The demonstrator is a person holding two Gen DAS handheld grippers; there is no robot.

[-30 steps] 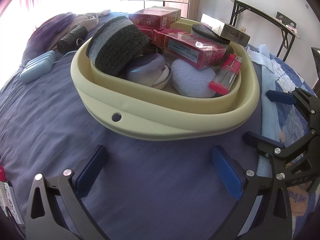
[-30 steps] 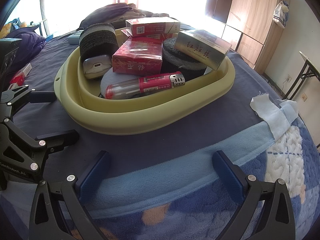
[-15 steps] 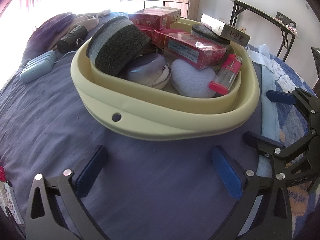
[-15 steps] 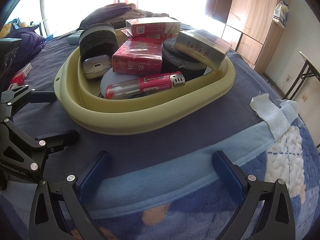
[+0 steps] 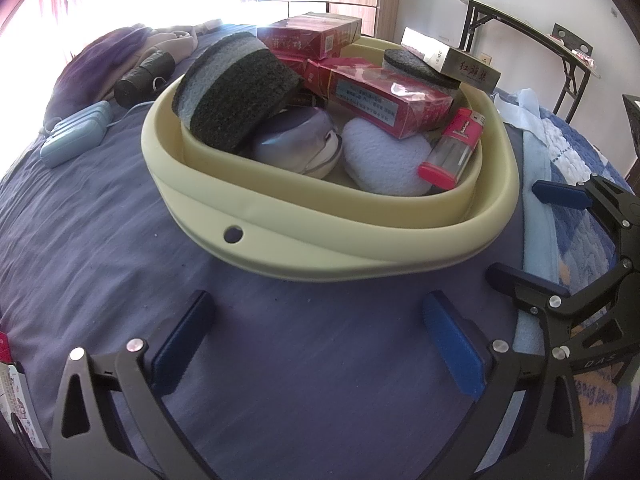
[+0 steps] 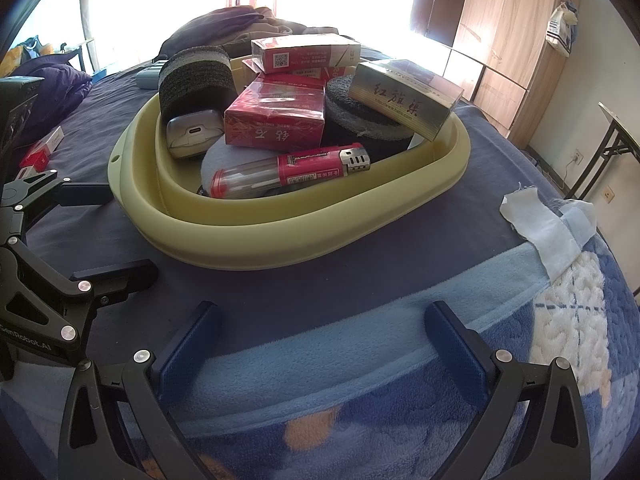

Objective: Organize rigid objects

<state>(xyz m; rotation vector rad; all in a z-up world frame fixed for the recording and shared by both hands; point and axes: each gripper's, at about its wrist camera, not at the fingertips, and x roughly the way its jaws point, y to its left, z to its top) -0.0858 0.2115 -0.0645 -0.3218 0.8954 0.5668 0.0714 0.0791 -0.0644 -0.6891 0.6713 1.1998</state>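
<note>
A pale yellow basin (image 5: 320, 256) (image 6: 280, 240) sits on the bed. It holds red cigarette boxes (image 5: 384, 96) (image 6: 276, 120), a gold box (image 5: 452, 60) (image 6: 404, 96), dark sponges (image 5: 236, 92) (image 6: 196, 76), a silver case (image 5: 300, 144) (image 6: 192, 132), a white pad (image 5: 384, 160) and a red lighter (image 5: 452, 148) (image 6: 288, 172). My left gripper (image 5: 320, 328) is open and empty just before the basin's near rim. My right gripper (image 6: 324, 336) is open and empty, a little back from the basin. Each gripper shows in the other's view (image 5: 532, 232) (image 6: 104, 232).
A light blue power strip (image 5: 76, 136) and a black roll (image 5: 144, 76) lie left of the basin. Clothes are piled at the far end (image 6: 224, 28). A white cloth scrap (image 6: 536, 224) lies on the blanket at right. Small red boxes (image 6: 40, 148) lie at left. A folding table (image 5: 524, 40) stands beyond.
</note>
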